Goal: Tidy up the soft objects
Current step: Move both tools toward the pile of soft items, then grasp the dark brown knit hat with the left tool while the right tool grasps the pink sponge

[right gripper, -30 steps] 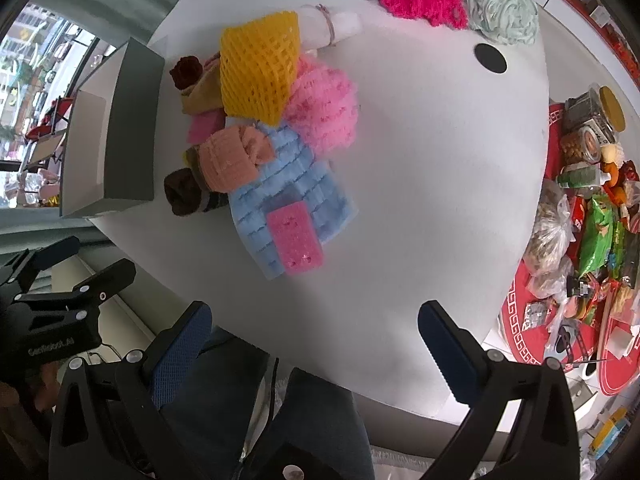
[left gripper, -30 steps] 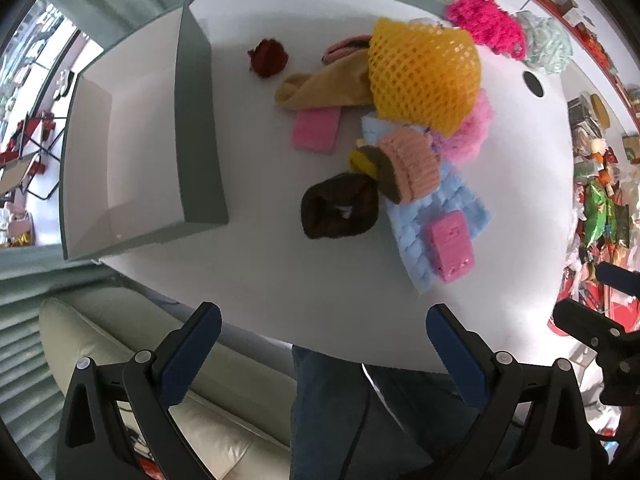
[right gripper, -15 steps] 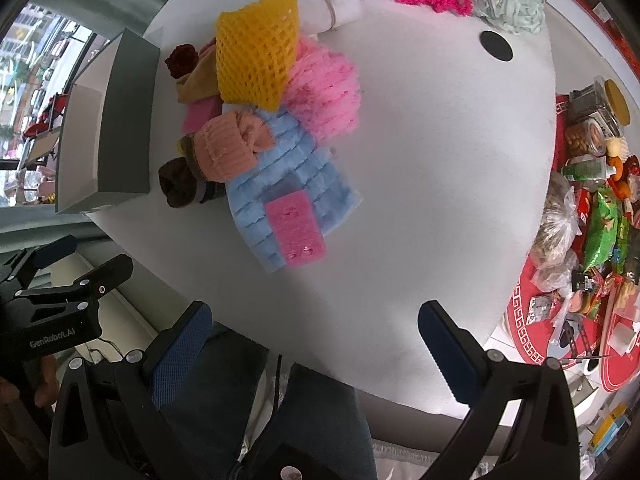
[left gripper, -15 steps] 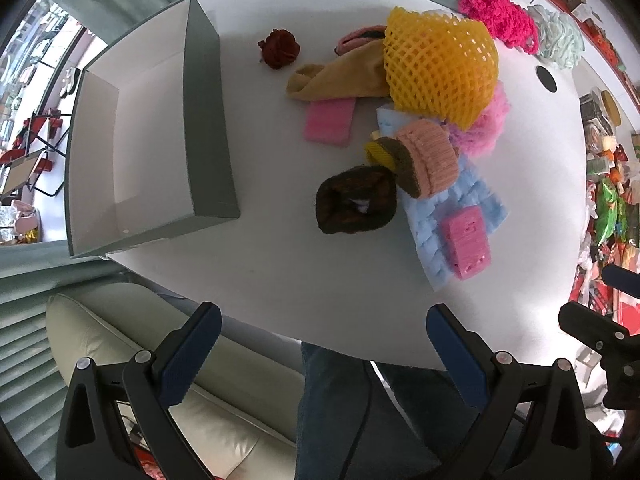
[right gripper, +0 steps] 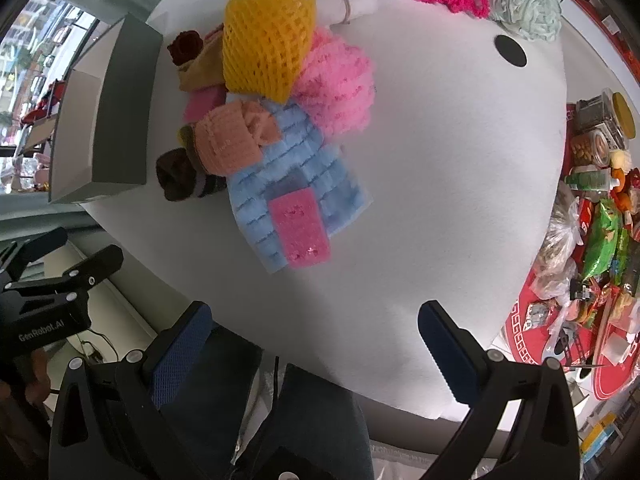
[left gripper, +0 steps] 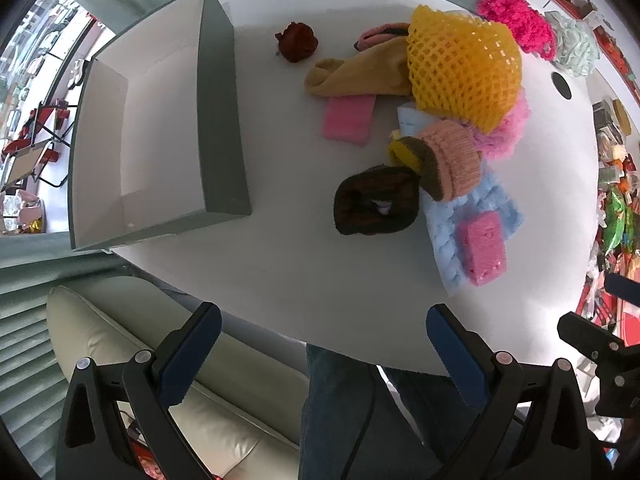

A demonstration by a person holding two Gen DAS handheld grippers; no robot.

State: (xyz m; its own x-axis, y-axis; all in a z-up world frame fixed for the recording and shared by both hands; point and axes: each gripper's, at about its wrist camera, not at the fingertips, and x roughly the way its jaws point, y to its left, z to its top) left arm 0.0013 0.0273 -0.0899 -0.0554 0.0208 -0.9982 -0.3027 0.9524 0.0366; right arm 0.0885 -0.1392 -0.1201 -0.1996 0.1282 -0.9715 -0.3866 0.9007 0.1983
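Presently, item by item:

Left gripper: fingers spread wide, nothing between them, hovering off the near edge of the bench, above the person's trouser legs.

Right gripper: fingers likewise parted and bare, also short of the bench edge, apart from every object.

Soft objects: heaped mid-bench, ahead of both grippers. Yellow foam net on top at the far side; tan cloth and pink fluffy ball just beside it; peach knitted roll overlapping the blue quilted cloth; pink sponge lying on that cloth's near end; second pink sponge beside the tan cloth; dark brown roll at the near left of the heap; dark red rosette lying apart.

Grey box: open, white inside, apparently bare, left of the heap.

Governing relation, as a judgement: the pink sponge on the blue cloth lies straight ahead of the right fingers, long axis roughly towards them; the brown roll sits nearer the left fingers and the box. No sorting yet begun
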